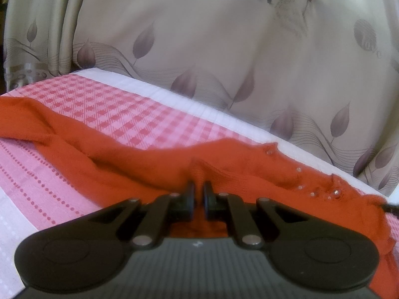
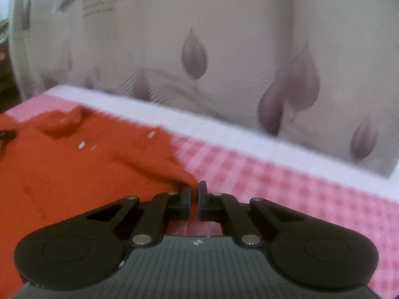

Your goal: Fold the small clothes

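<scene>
A small orange knit top (image 1: 139, 159) with shiny studs near its neck lies spread across the pink checked cloth (image 1: 119, 114). My left gripper (image 1: 199, 191) is shut on a raised fold of the top near its middle. In the right wrist view the same top (image 2: 74, 164) lies to the left, its collar at the far side. My right gripper (image 2: 195, 190) is shut on the top's right corner, where the fabric tapers into the jaws. The tip of the other gripper (image 2: 6, 134) shows at the left edge.
The pink checked cloth (image 2: 286, 186) with a white border covers the surface. A cream curtain (image 1: 224, 49) with purple leaf prints hangs right behind the far edge and also shows in the right wrist view (image 2: 224, 49).
</scene>
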{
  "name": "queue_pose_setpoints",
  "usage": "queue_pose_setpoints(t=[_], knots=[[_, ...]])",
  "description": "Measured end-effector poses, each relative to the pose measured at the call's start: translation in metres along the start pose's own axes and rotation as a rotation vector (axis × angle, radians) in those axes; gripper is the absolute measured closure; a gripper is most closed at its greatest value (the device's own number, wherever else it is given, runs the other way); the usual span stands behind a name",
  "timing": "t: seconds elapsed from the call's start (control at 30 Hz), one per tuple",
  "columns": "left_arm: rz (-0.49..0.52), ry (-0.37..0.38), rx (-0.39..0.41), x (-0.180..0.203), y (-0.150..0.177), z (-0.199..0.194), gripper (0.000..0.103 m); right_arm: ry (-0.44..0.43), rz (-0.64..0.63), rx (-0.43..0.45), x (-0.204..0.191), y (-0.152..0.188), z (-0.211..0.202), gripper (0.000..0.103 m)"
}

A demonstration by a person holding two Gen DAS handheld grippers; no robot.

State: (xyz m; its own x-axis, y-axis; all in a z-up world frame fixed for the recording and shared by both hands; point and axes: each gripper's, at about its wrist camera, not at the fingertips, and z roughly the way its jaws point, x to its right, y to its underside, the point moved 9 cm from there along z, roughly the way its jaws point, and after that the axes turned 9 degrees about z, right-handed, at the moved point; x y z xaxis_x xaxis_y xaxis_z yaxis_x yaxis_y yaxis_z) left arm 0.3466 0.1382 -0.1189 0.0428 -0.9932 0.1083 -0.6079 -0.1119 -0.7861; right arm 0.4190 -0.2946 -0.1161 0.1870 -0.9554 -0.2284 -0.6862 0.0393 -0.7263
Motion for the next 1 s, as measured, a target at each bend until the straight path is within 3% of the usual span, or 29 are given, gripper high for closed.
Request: queue_pose_setpoints(t=[0.17, 0.2, 0.23, 0.27, 0.33, 0.4, 0.43, 0.53, 0.7, 0.73, 0.77, 0.8, 0.87, 1.0], knots=[[0.0, -0.003, 0.004, 0.0, 0.0, -0.001, 0.094, 0.014, -0.027, 0.024, -0.007, -0.01, 0.028, 0.098], [-0.001, -0.003, 0.004, 0.0, 0.0, -0.001, 0.094, -0.02, 0.011, -0.023, -0.005, -0.007, 0.037, 0.095], [-0.003, -0.002, 0.001, 0.0, 0.0, -0.001, 0.094, -0.032, 0.056, -0.084, 0.001, -0.003, 0.045, 0.073], [-0.007, -0.002, 0.0, -0.001, 0.0, -0.001, 0.094, 0.003, 0.11, -0.065, 0.012, -0.007, 0.044, 0.046], [-0.017, -0.001, 0.0, -0.002, 0.0, -0.001, 0.094, 0.03, 0.261, -0.014, 0.037, -0.017, 0.03, 0.015], [-0.021, 0.002, 0.0, -0.003, 0.0, -0.001, 0.094, -0.008, 0.36, 0.018, 0.051, -0.016, 0.007, 0.019], [-0.02, 0.001, 0.0, -0.003, 0.0, -0.001, 0.094, -0.011, 0.356, 0.032, 0.05, -0.012, -0.006, 0.023], [-0.021, 0.003, -0.003, -0.003, 0.0, -0.001, 0.094, -0.082, 0.358, 0.003, 0.03, 0.01, -0.036, 0.024], [-0.021, 0.003, -0.006, -0.003, 0.0, -0.001, 0.094, -0.117, 0.253, -0.059, -0.015, 0.044, -0.043, 0.024], [-0.021, 0.004, -0.008, -0.003, 0.0, -0.001, 0.094, -0.11, 0.211, -0.072, -0.024, 0.047, -0.039, 0.033], [-0.022, 0.005, -0.009, -0.004, 0.001, -0.001, 0.094, -0.085, 0.156, -0.087, -0.034, 0.049, -0.035, 0.067], [-0.024, 0.007, -0.011, -0.004, 0.001, -0.001, 0.094, -0.048, 0.103, -0.092, -0.041, 0.051, -0.03, 0.086], [-0.027, 0.007, -0.01, -0.004, 0.001, -0.001, 0.094, 0.013, 0.075, -0.08, -0.044, 0.048, -0.032, 0.093], [-0.025, 0.015, -0.003, -0.002, 0.001, -0.001, 0.093, 0.092, 0.157, -0.069, -0.014, 0.059, -0.047, 0.101]])
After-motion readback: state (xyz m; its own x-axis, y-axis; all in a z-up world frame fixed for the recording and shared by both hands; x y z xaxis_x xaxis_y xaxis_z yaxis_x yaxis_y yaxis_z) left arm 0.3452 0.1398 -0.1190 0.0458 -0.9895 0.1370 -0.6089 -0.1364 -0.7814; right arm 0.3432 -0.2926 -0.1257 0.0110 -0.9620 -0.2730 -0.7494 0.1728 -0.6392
